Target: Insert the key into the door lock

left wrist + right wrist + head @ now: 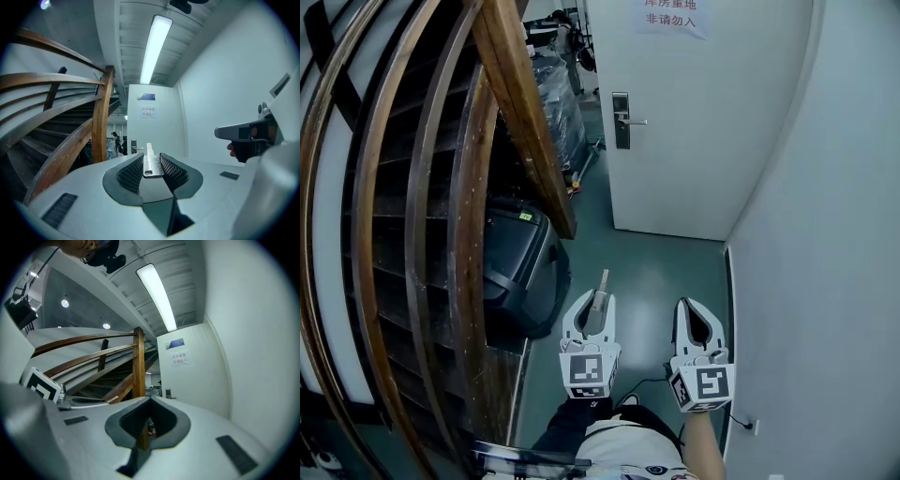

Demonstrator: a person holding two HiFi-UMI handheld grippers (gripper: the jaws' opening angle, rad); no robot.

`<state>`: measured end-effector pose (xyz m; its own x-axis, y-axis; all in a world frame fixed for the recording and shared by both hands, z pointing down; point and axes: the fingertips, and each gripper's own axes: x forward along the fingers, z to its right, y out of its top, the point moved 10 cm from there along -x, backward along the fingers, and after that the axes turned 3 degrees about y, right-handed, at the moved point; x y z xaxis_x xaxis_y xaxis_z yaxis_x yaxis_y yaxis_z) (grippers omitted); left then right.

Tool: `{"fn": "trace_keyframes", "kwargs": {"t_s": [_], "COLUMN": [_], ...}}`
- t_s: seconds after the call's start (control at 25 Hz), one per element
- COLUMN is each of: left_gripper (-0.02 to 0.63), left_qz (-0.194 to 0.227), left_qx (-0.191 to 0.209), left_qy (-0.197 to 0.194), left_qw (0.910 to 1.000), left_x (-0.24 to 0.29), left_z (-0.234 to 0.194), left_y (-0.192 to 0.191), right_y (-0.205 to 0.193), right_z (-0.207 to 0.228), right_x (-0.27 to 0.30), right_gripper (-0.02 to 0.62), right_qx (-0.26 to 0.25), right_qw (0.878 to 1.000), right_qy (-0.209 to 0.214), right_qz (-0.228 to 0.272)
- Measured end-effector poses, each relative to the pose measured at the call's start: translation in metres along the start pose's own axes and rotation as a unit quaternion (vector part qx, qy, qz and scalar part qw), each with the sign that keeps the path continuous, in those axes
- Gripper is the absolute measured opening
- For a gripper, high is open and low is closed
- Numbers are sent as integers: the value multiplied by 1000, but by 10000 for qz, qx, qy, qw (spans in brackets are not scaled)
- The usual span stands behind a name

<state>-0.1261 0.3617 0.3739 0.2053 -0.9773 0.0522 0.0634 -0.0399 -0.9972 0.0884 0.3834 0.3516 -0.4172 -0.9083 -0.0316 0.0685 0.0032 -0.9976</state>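
The white door (703,122) stands ahead, some distance off, with its metal lock and handle (622,120) on its left edge. My left gripper (598,302) is shut on a flat silver key (602,286), whose blade points forward towards the door. In the left gripper view the key (150,159) lies clamped between the mesh pads, and the lock (134,146) shows small beyond it. My right gripper (692,305) hangs beside the left one, shut with nothing in it. In the right gripper view the lock (168,392) is far off past that gripper's (150,401) closed tips.
A curved wooden stair railing (525,112) fills the left side. A black case (516,262) sits under the railing, with wrapped goods (558,103) further back. A white wall (825,281) runs close along the right. Green floor (647,272) leads to the door.
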Motion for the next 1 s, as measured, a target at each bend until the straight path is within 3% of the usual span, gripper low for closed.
{"fn": "trace_keyframes", "kwargs": {"t_s": [0.32,1.0], "left_gripper": [117,117], "left_qz": [-52,-231], "left_qx": [-64,-105], "left_qy": [54,-353], "left_qw": [10000,9991], "left_x": [37,233], "left_z": [-13,-76], "left_y": [-8,-8], "right_y": [-12,-11], "right_z": [8,61], "right_x": [39,222], "right_gripper": [5,5], "right_qx": [47,-82], "right_qw": [9999,9997], "right_qy": [95,-149], "right_qz": [-107,-182]}}
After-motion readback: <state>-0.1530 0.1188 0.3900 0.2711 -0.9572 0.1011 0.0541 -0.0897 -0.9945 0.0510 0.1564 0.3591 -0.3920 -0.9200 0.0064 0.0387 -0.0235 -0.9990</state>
